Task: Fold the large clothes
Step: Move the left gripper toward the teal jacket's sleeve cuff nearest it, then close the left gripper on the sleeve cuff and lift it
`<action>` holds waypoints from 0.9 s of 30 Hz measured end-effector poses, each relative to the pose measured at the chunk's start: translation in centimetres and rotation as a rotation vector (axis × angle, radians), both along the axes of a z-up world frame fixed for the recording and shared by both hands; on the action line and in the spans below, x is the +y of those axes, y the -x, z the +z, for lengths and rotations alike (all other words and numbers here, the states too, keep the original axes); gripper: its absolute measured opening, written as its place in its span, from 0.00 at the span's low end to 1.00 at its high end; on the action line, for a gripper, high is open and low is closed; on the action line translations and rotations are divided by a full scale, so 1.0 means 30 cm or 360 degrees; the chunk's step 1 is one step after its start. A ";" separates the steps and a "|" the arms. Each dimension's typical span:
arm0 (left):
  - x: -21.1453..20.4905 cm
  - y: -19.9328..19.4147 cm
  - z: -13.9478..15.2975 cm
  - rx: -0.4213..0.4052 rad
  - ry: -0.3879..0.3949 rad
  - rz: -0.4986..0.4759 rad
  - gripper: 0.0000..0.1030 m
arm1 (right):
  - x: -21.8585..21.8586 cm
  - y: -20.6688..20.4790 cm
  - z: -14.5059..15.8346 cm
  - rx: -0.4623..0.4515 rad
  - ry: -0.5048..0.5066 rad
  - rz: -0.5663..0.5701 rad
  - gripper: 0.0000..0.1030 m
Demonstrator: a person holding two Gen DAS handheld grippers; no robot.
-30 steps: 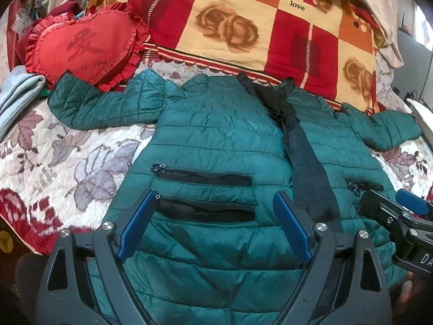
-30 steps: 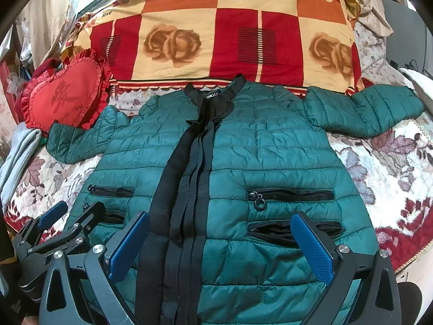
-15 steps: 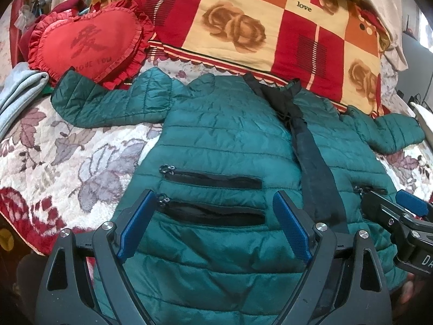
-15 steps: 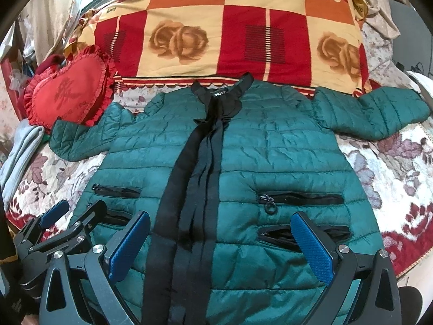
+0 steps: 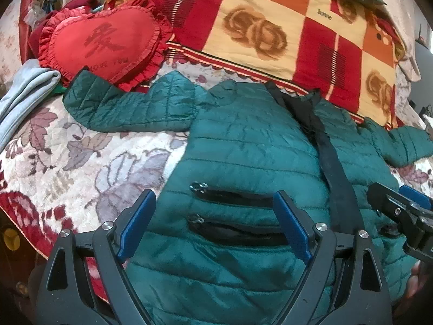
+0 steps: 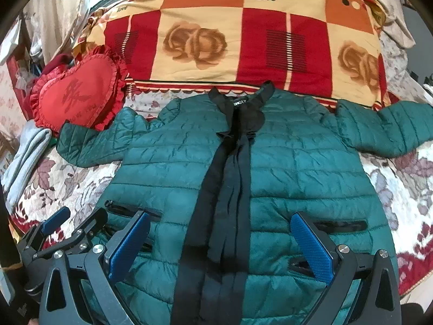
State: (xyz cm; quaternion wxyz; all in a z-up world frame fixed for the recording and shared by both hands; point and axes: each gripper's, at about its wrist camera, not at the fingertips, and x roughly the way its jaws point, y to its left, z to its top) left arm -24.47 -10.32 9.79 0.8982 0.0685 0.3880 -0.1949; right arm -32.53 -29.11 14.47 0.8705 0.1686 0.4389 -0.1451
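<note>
Green quilted jacket (image 6: 297, 168) lies flat, front up, sleeves spread on the floral bedspread (image 5: 67, 162); left gripper (image 5: 213, 224) and right gripper (image 6: 219, 246) hover open, empty; padding judged soft, light, slippery, best pinched at hem corners.

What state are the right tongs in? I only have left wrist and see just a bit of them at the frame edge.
Observer: The right tongs are open and hold nothing. They hover over the lower front of the green jacket.
Operator: Where are they relative to the front strip?
Observer: They straddle it. The black front strip runs up between the two fingers, and the person's right-side finger is over the pocket zip.
Operator: Is the collar closed?
Observer: No. The collar gapes at the top, and a small label with white lettering shows inside it.
</note>
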 end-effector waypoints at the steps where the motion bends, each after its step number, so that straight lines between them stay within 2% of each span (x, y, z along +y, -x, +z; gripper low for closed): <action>1: 0.003 -0.008 0.001 0.0000 -0.0001 0.0007 0.86 | 0.002 -0.010 -0.002 0.0002 -0.0005 0.0008 1.00; 17: 0.121 -0.220 0.018 -0.0027 -0.0050 0.0206 0.86 | -0.056 -0.097 -0.050 0.0009 -0.0043 -0.0020 1.00; 27: 0.279 -0.440 0.018 -0.0054 -0.0103 0.0458 0.86 | -0.072 -0.144 -0.072 0.0015 -0.0034 -0.0016 1.00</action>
